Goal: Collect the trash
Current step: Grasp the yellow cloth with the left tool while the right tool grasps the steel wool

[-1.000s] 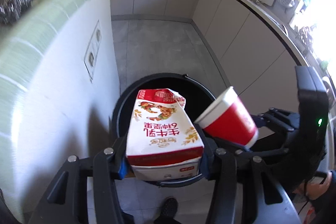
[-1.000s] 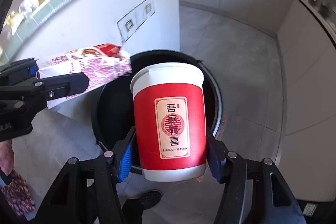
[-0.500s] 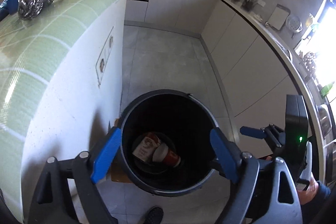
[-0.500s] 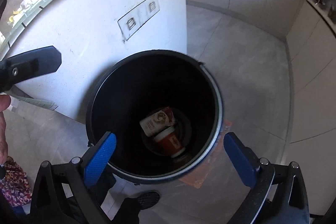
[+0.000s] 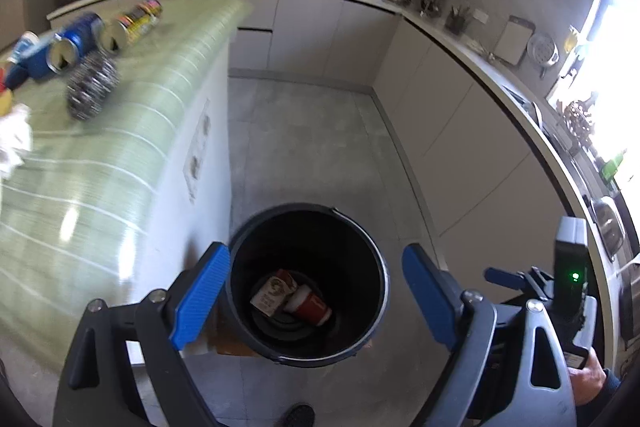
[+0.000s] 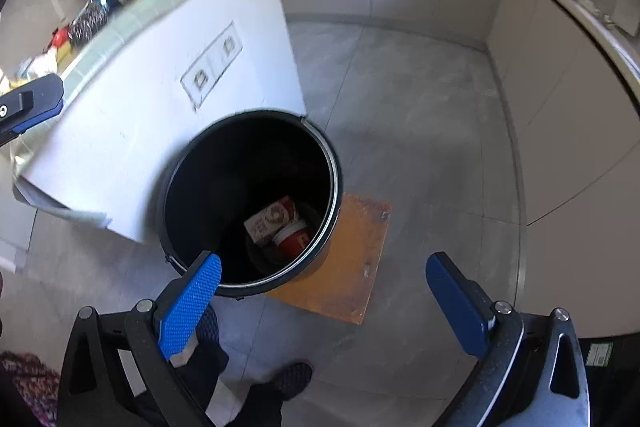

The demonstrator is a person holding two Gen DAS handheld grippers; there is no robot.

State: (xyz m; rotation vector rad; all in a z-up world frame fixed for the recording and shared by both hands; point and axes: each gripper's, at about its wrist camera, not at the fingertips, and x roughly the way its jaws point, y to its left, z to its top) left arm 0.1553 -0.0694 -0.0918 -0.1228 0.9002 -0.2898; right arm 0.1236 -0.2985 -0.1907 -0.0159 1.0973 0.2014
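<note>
A black round bin (image 5: 308,206) stands on the floor beside the counter's white side. At its bottom lie the red-and-white milk carton (image 5: 272,293) and the red paper cup (image 5: 311,305) on its side; the right wrist view shows the carton (image 6: 270,219) and cup (image 6: 294,237) too. My left gripper (image 5: 314,251) hangs above the bin, its jaws opening with nothing between them. My right gripper (image 6: 323,259) is open and empty, above the bin's (image 6: 335,171) near right edge.
The green tiled counter (image 5: 120,147) carries two cans (image 5: 74,43), a steel scourer (image 5: 92,83) and a crumpled white tissue (image 5: 14,143). An orange board (image 6: 352,267) lies under the bin. Grey floor and white cabinets stretch behind. A person's shoe (image 6: 292,379) shows below.
Both grippers opened; the carton and the cup dropped into the bin. Both grippers then rose, and the right one shifted right of the bin.
</note>
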